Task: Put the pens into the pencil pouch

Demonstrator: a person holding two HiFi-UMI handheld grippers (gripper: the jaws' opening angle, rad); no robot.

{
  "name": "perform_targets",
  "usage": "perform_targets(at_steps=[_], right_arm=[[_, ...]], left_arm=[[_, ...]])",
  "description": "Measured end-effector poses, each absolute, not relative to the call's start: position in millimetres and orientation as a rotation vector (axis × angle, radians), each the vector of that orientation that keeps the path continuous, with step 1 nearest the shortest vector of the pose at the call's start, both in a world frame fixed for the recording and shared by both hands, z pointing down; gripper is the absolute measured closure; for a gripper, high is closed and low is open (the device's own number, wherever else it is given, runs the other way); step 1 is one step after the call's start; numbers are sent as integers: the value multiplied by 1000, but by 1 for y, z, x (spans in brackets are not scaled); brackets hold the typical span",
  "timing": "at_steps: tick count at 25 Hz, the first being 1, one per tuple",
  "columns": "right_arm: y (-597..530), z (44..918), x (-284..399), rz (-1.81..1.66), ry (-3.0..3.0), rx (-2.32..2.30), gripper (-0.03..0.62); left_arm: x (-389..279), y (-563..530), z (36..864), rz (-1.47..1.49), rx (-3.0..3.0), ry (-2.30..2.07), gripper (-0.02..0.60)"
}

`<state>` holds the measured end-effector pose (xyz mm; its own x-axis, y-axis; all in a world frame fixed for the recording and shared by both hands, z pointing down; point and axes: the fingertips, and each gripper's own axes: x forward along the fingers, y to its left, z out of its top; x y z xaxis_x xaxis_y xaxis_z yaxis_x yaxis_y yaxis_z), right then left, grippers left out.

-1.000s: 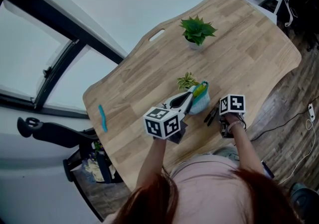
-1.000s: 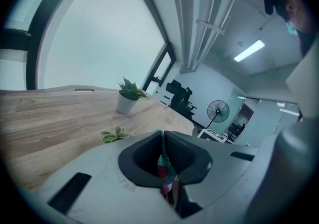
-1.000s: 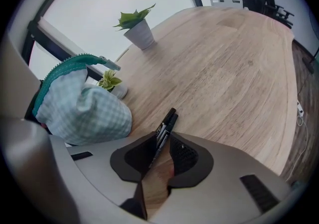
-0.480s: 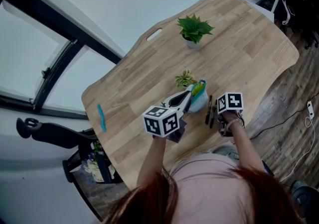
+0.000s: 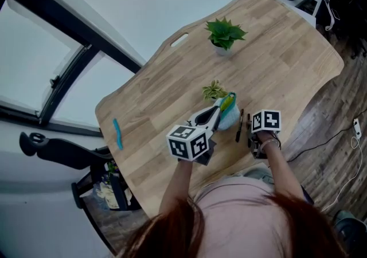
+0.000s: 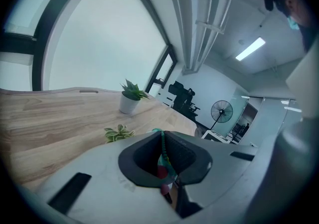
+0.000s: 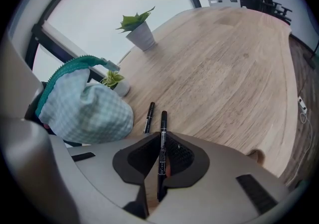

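At the near table edge, 5 o'clock in the head view: right gripper [image 5: 252, 136] is tipped steeply down at the table [image 5: 287, 50]. Its jaws are closing with a black pen [image 7: 162, 126] between them. The pads are almost on the barrel; a firm clamp is not confirmed.
Pen axis: runs 12 to 6 in the right gripper view, lengthwise along the jaw slot, with the far end at 12 lying on the wood.
Second pen [image 7: 148, 117]: loose on the table, just beside the first at its 11 o'clock and nearly parallel to it. It lies between the first pen and the pencil pouch [image 7: 84, 111].
Left gripper [image 6: 167, 168]: clamped tight on the pouch's zipper edge, holding that edge up.
Pouch position: at 10 o'clock from the right gripper, near but touching neither pen. Whether its bottom rests on the wood I cannot tell.
Deciding relation: the teal zipper line runs along the pouch top, above and to the 10 o'clock side of the pen. Judgement: the pen must be lifted and swung that way, then fed in end first.
Mouth width: not readable from any view.
Nearer hand: right, for both pens; the left is occupied.
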<state>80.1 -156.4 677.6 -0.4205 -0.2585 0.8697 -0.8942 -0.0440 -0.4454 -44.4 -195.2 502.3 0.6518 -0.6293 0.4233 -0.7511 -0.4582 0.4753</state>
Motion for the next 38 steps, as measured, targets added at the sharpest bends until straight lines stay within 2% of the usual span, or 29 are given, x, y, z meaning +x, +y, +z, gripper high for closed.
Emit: perform_targets(at_steps=[38], right_arm=[[-197, 536, 94, 1739, -2222, 1426, 560]], left_arm=[[-31, -177, 495, 198, 2228, -1095, 568]])
